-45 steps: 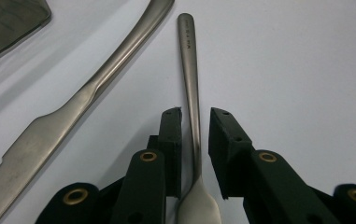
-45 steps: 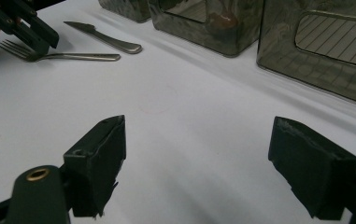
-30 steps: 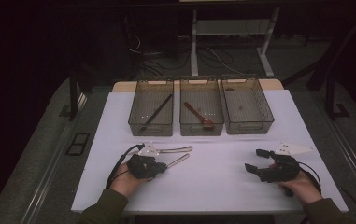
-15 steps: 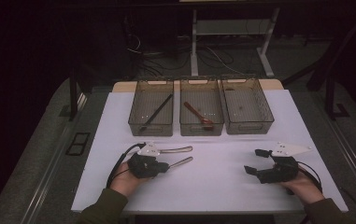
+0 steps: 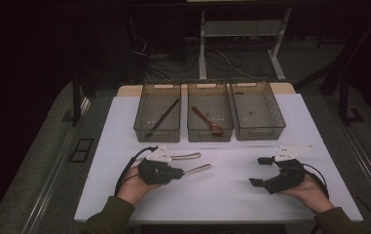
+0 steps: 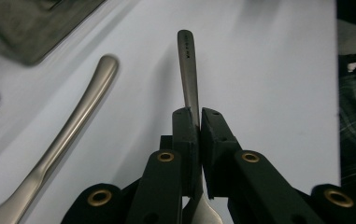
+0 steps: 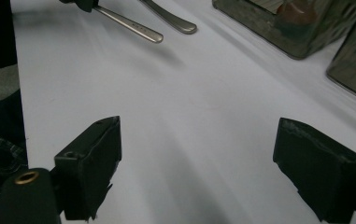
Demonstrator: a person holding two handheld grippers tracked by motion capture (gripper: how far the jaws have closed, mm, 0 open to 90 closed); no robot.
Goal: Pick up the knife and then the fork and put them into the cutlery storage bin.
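My left gripper [image 5: 178, 172] [image 6: 200, 114] is shut on the handle of a silver utensil [image 5: 197, 168] [image 6: 188, 70], which sticks out past the jaws, just above the white table top [image 5: 222, 195]. A second silver utensil [image 5: 185, 156] [image 6: 73, 126] lies flat beside it. My right gripper [image 5: 257, 171] [image 7: 199, 135] sits at the right, low over the table. Its jaws have just been opening and now stand wide apart with nothing between them. In the right gripper view the held utensil [image 7: 133, 27] and the lying one [image 7: 171, 17] show at the top.
Three clear bins stand in a row at the back. The left bin [image 5: 139, 127] holds a black utensil [image 5: 163, 117], the middle bin [image 5: 189, 127] a red-brown spoon [image 5: 205, 118], and the right bin [image 5: 281, 124] looks bare. White table edges drop to dark floor on both sides.
The left gripper has lifted a little with the silver utensil in it and shifted slightly. The right hand has stayed in place, its jaws a touch wider.
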